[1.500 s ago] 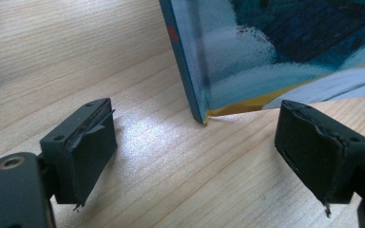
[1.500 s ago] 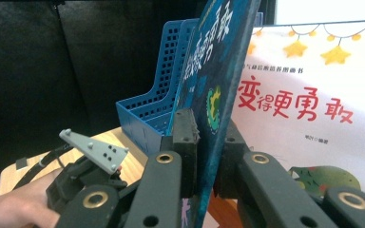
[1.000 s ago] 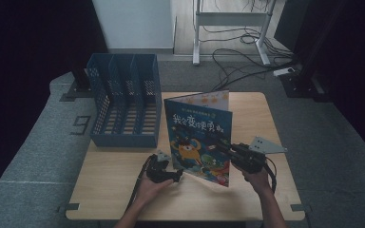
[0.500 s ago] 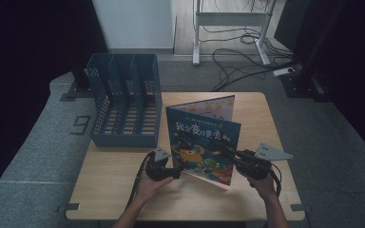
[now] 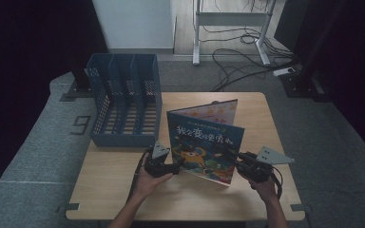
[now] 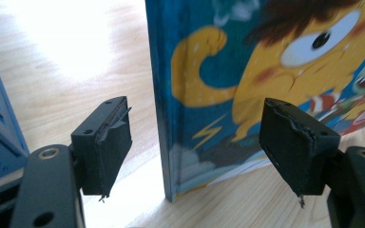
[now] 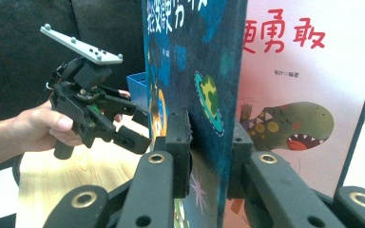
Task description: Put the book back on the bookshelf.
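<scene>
Right claw (image 7: 211, 147): clamped on the front cover's edge of the picture book (image 5: 204, 145), jaws just easing slightly.
Left claw (image 6: 195, 147): open, jaws just narrowing; book's spine corner between them, untouched.
Picture book: upright and part open, centre of the high view, on the table (image 5: 123, 180).
File rack (image 5: 123, 107): blue, upper left of the book.

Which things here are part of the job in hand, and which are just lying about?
In the job:
- blue hardcover picture book, standing open
- right gripper, clamped on its cover
- left gripper, open around its spine

Lying about:
- blue plastic slotted file rack
- cables on the floor
</scene>
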Available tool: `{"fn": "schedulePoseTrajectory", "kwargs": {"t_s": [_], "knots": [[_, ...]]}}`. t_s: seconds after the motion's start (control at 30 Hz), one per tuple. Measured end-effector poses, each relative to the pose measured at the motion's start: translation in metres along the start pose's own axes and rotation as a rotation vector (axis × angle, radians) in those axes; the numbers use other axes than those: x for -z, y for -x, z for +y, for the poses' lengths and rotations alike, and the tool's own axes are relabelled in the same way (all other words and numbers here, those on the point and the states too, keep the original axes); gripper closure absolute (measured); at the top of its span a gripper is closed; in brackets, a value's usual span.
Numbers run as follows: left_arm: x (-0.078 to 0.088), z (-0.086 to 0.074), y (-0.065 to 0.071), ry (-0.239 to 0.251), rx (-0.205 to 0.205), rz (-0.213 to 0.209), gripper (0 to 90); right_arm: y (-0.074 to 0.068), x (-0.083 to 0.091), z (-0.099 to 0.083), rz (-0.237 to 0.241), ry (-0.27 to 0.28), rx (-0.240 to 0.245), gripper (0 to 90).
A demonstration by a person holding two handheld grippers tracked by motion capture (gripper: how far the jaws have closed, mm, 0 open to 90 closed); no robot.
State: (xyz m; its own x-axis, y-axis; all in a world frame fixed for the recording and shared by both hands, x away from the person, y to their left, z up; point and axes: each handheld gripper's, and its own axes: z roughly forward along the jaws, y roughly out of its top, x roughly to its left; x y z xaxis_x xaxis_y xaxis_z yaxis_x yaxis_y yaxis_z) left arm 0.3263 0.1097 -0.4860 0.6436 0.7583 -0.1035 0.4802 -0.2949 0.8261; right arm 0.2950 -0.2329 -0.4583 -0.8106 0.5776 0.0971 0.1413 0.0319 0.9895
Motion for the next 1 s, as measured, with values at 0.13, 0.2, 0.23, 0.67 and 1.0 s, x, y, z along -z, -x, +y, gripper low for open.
{"fn": "schedulePoseTrajectory", "kwargs": {"t_s": [0.13, 0.2, 0.23, 0.67, 1.0], "knots": [[0.002, 0.002, 0.0, 0.015, -0.006, -0.002, 27.3, -0.001, 0.001, -0.001, -0.002, 0.001, 0.009, 76.4], [0.003, 0.005, 0.001, 0.018, -0.019, -0.001, 27.3, -0.001, 0.001, -0.001, -0.006, -0.004, 0.016, 75.9], [0.003, 0.006, 0.001, 0.019, -0.019, -0.004, 27.3, -0.001, 0.001, -0.002, -0.008, -0.006, 0.016, 75.5], [0.006, 0.015, 0.007, 0.068, -0.054, -0.037, 32.2, 0.001, 0.002, -0.005, -0.018, -0.009, 0.009, 72.8], [0.012, 0.021, 0.014, 0.114, -0.087, -0.059, 34.5, 0.003, 0.002, -0.008, -0.041, -0.029, 0.0, 67.0]]}}
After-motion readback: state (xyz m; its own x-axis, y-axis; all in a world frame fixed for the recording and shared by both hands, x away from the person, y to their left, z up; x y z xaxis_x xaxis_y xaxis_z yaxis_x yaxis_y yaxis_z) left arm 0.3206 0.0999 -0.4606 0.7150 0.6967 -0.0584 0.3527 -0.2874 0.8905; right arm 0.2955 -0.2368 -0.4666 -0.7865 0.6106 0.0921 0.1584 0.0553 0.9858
